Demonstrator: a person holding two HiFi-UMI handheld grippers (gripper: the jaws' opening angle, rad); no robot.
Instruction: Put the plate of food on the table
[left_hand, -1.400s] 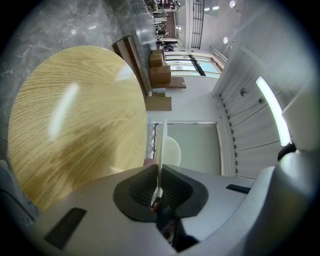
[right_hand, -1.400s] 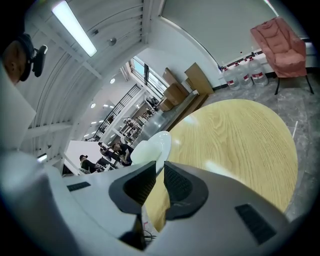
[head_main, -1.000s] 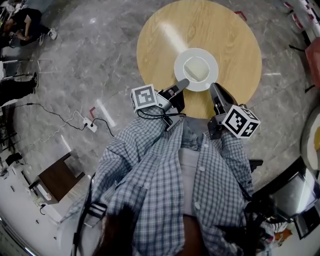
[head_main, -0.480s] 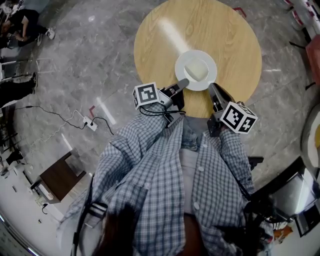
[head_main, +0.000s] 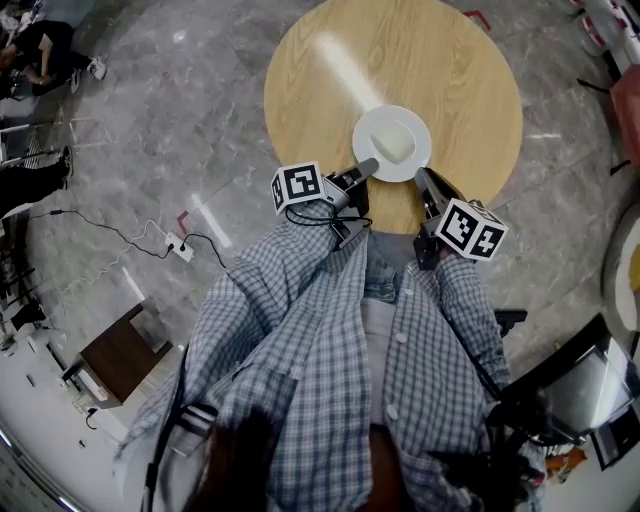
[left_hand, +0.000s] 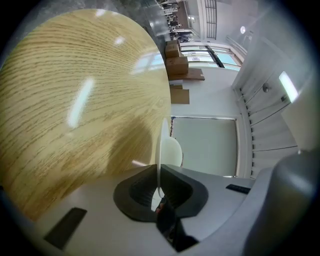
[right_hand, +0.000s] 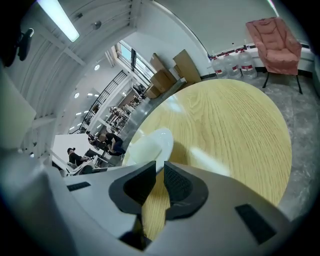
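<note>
While over table (head_main: 320, 90), plate (head_main: 364, 140) between tools (head_main: 368, 166) (head_main: 420, 176).

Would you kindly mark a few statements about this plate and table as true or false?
1. The table is round and wooden. True.
2. The left gripper is shut on the rim of the plate. True.
3. The plate is empty. False: a pale block of food lies on it.
4. The plate is black. False: it is white.
5. The plate hangs out over the floor. False: it is over the table, near the person's edge.
</note>
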